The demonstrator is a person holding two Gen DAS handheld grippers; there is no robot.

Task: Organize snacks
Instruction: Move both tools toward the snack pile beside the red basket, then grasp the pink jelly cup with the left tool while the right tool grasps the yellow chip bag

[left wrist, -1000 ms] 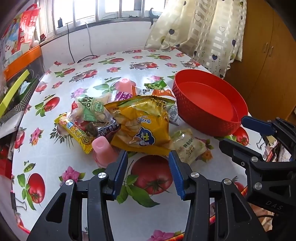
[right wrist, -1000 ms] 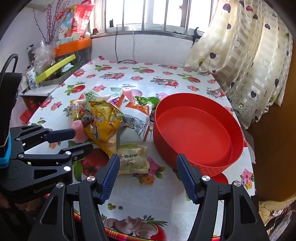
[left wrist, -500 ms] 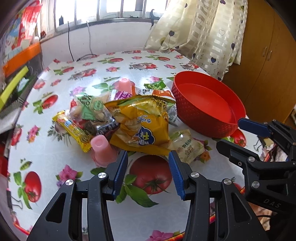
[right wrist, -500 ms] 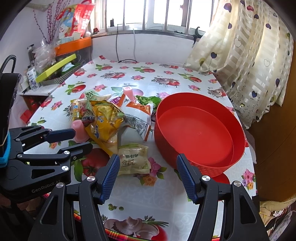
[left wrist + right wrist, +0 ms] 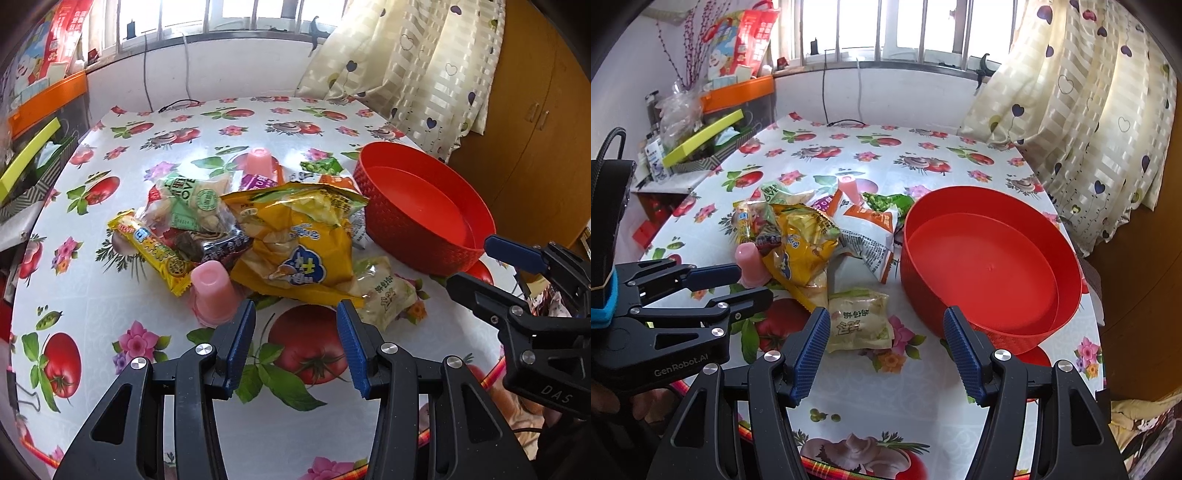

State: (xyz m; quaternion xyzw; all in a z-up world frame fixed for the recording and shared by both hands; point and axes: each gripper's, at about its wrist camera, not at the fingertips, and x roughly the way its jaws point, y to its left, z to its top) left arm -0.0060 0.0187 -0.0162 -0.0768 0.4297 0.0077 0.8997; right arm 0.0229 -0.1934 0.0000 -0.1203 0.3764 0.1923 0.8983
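Two grippers are held spread and empty above the tablecloth (image 5: pixel 92 295): left gripper (image 5: pixel 295 334) before the yellow chip bag (image 5: pixel 295 243), right gripper (image 5: pixel 886 341) near the pale snack packet (image 5: pixel 858 321). Snacks are piled beside the red basket (image 5: pixel 1067 273).

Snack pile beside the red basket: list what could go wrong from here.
1. The yellow chip bag overlaps other packets; lifting it may drag them along.
2. The pink jelly cup stands inverted against the pile and could tip or roll.
3. The red basket sits near the table edge; a nudge might shift it.
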